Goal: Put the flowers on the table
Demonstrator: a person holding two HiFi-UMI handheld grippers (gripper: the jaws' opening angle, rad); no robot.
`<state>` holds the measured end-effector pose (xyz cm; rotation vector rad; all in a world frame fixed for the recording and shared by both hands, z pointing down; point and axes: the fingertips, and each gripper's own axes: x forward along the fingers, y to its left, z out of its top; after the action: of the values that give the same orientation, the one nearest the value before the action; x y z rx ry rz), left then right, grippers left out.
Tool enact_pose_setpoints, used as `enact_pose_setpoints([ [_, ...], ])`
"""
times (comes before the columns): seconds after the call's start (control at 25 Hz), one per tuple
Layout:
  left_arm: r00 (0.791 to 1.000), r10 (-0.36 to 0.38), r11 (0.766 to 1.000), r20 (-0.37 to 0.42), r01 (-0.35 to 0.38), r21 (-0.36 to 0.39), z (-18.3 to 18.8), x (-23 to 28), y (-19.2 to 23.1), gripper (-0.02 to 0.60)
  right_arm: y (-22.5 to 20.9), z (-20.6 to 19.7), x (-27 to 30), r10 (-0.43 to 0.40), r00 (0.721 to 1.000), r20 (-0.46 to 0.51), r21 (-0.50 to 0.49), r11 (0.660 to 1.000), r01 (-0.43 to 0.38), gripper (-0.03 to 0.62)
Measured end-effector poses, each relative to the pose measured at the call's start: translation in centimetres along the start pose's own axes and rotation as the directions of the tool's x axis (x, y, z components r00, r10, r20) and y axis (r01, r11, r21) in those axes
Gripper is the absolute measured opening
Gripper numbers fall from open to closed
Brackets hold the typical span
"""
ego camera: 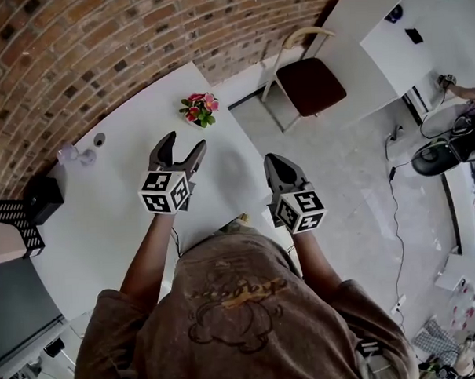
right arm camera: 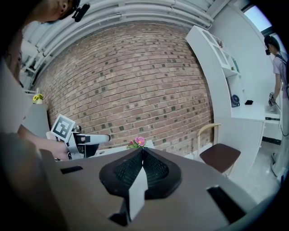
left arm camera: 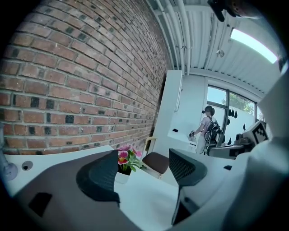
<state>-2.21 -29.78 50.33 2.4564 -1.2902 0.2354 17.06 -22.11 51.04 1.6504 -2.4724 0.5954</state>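
Since the flowers (ego camera: 199, 109) already stand on the white worktop (ego camera: 105, 222) — upright in a small white pot (left arm camera: 122, 177), close to the far corner by the brick wall (ego camera: 97, 42) — the placing step looks either finished or not yet begun, and nothing visible settles which. Neither pair of tongs holds anything. The left tongs (ego camera: 185, 144) hover above the middle of the worktop with the jaws set wide apart. In the left gripper view the gap between them holds only bare worktop, and the flowers (left arm camera: 127, 158) show well beyond the tips, towards the left jaw. The right tongs (ego camera: 274, 163) hang over the near right edge of the worktop, jaws pressed fully together with nothing pinched between them. In the right gripper view the flowers (right arm camera: 137, 142) show just above the closed tips, far off. If the task counts as done, the sensible move is simply to keep both tongs clear of the pot. If the flowers are to be lifted and set down afresh, the left tongs are the better placed — already open and roughly pointed that way. They would need to reach forward, drop to pot height and close on the white body, not on stems or petals. The pot sits near the edge beside a chair (ego camera: 310, 83), so I would judge a sideways nudge the main risk.
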Motion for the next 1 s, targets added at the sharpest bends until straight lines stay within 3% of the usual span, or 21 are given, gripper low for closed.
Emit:
enact_pose_setpoints([
  [0.48,0.998,0.015,1.0,0.06,-0.013,-0.019,2.5,-4.0,-2.1,0.351,0.0,1.8,-0.3,0.023,1.0,0.022,-0.052,0.998,-0.021,0.005],
  [1.0,0.996,0.06,0.998,0.069,-0.058,-0.033,1.3,-5.9,-2.0,0.35,-0.2,2.0,-0.6,0.031,0.999,0.03,-0.064,0.998,-0.029,0.005],
])
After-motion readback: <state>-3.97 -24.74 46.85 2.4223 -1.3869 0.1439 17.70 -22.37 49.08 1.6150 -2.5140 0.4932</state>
